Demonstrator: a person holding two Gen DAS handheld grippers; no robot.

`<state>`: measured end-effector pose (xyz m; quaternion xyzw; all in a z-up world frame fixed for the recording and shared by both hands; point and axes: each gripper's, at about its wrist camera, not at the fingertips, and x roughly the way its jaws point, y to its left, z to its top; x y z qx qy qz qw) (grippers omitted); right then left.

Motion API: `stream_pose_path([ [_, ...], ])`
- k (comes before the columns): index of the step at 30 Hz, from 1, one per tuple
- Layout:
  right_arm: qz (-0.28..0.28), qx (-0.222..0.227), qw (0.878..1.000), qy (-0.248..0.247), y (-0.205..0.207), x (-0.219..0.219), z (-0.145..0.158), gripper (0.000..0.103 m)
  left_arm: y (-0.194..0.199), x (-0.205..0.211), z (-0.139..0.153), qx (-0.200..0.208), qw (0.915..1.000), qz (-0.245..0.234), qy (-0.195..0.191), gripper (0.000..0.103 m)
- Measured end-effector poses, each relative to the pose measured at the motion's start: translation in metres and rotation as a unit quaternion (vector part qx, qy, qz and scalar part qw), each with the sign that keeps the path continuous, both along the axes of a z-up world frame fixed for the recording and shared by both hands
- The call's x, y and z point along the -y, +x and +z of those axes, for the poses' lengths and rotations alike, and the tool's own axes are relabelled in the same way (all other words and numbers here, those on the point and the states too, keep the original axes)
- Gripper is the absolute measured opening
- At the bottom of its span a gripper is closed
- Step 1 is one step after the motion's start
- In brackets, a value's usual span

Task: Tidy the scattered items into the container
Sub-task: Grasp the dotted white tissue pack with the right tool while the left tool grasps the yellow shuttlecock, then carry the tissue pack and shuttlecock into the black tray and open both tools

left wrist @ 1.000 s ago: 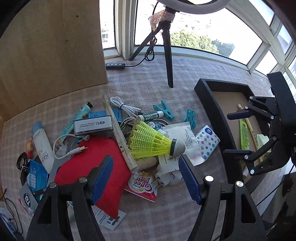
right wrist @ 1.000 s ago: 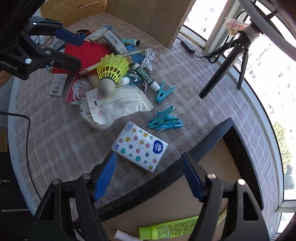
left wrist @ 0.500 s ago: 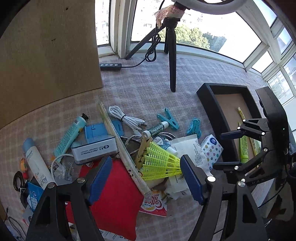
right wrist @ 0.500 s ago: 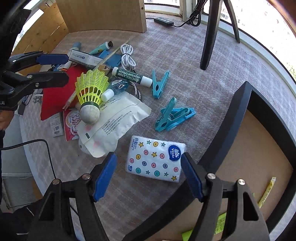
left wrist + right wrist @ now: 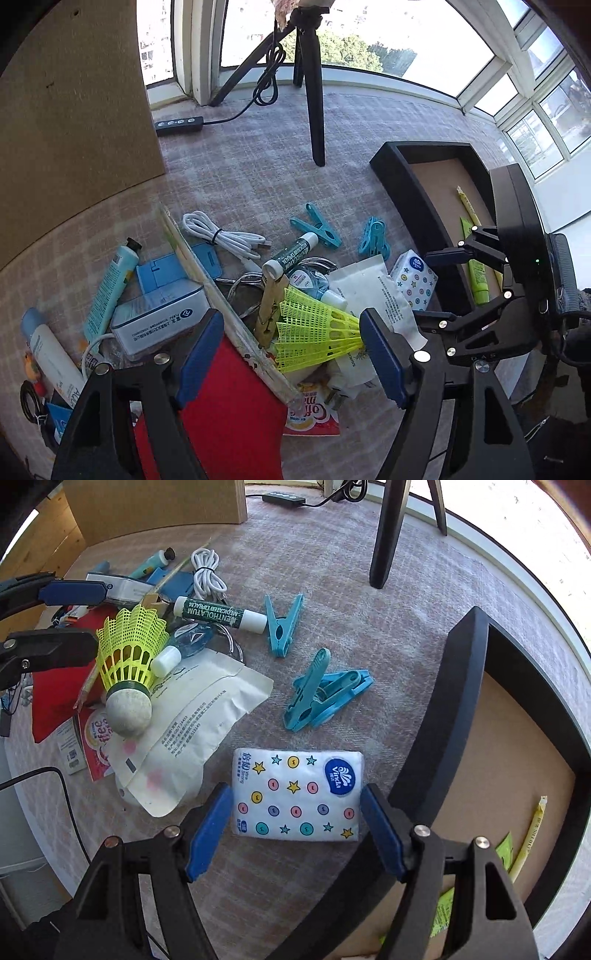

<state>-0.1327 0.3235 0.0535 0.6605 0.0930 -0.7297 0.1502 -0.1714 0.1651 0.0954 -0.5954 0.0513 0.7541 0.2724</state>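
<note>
between right gripper (image 5: 293, 834) pads — tissue pack (image 5: 295, 794).

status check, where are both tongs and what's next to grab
Right tongs open, straddling tissue pack. Left tongs open over shuttlecock. Tray beside pack, nothing blocking.

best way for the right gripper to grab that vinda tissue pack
Take the tissue pack across its short ends, coming straight down from above. It lies flat on the carpet, apart from the clothespins, and the open right gripper already straddles it end to end. The soft pack should squash slightly, so close on its middle rather than a corner.
</note>
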Motion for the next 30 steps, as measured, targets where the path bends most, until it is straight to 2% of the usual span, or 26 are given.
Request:
stream_pose_path([
  [3,-0.006,0.003,1.0,-0.003,-0.001,0.0,-0.002,0.071,-0.002,-0.005,-0.007,0.006,0.9998,-0.015,-0.007,0.074],
  [6,-0.005,0.004,1.0,-0.002,-0.002,0.001,-0.006,0.076,-0.004,-0.008,-0.015,0.015,0.9996,-0.022,-0.009,0.074],
  [9,-0.007,0.009,1.0,-0.008,-0.009,-0.001,-0.009,0.077,-0.005,-0.01,-0.02,0.026,0.9994,-0.023,0.002,0.074],
  [12,0.002,0.011,1.0,-0.004,-0.011,0.003,-0.011,0.077,-0.004,-0.01,-0.021,0.03,0.9993,-0.022,0.011,0.069],
  [14,0.011,0.012,1.0,0.001,-0.009,0.007,-0.013,0.077,-0.003,-0.009,-0.018,0.028,0.9993,-0.019,0.017,0.055],
  [15,0.015,0.01,1.0,0.006,-0.008,0.009,-0.013,0.077,-0.002,-0.009,-0.017,0.027,0.9993,-0.017,0.02,0.043],
  [17,0.024,-0.001,1.0,0.018,-0.004,0.014,-0.014,0.077,0.0,-0.008,-0.013,0.014,0.9998,-0.012,0.012,0.036],
  [18,0.025,-0.004,1.0,0.018,-0.003,0.015,-0.014,0.075,0.0,-0.007,-0.011,0.01,0.9999,-0.01,0.01,0.029],
  [20,0.02,-0.005,1.0,0.006,-0.001,0.014,-0.012,0.073,0.002,-0.004,-0.008,0.003,0.9999,-0.005,0.01,0.023],
  [21,0.018,-0.006,1.0,0.001,0.0,0.014,-0.01,0.072,0.003,-0.003,-0.006,-0.001,0.9999,-0.003,0.011,0.015],
  [25,0.005,-0.017,1.0,-0.018,-0.002,0.007,0.001,0.071,0.005,0.0,0.001,-0.012,0.9997,0.007,0.019,0.005],
  [30,-0.004,-0.036,0.999,-0.03,0.0,0.004,0.019,0.071,0.009,0.003,0.011,-0.029,0.999,0.018,0.03,0.001],
])
